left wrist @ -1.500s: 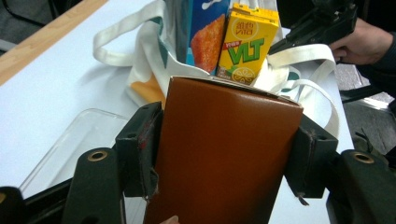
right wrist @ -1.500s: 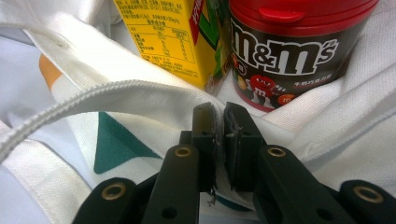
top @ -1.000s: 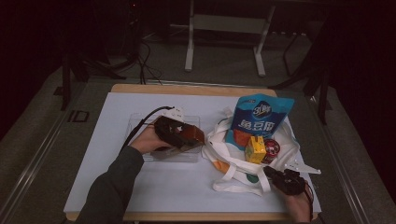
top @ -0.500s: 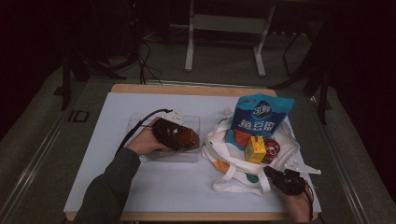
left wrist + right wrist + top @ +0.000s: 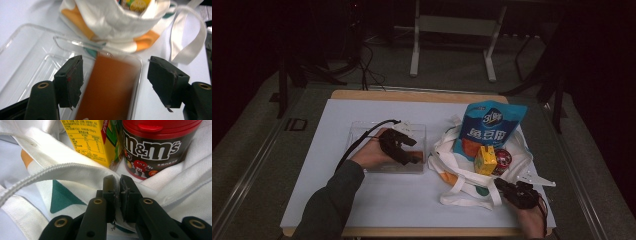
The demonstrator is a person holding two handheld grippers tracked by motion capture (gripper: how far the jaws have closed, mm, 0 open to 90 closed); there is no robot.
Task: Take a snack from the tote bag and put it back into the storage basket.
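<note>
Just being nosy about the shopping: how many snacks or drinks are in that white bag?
3 that I can see in the white bag: a blue snack pouch at the back, a yellow drink carton in front, and a red-lidded M&M's tub beside it. More may be hidden underneath.

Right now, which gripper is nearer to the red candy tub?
The right gripper. It is shut on the bag's rim just in front of the red candy tub. The left gripper hovers over the clear tray, across the bag.
</note>
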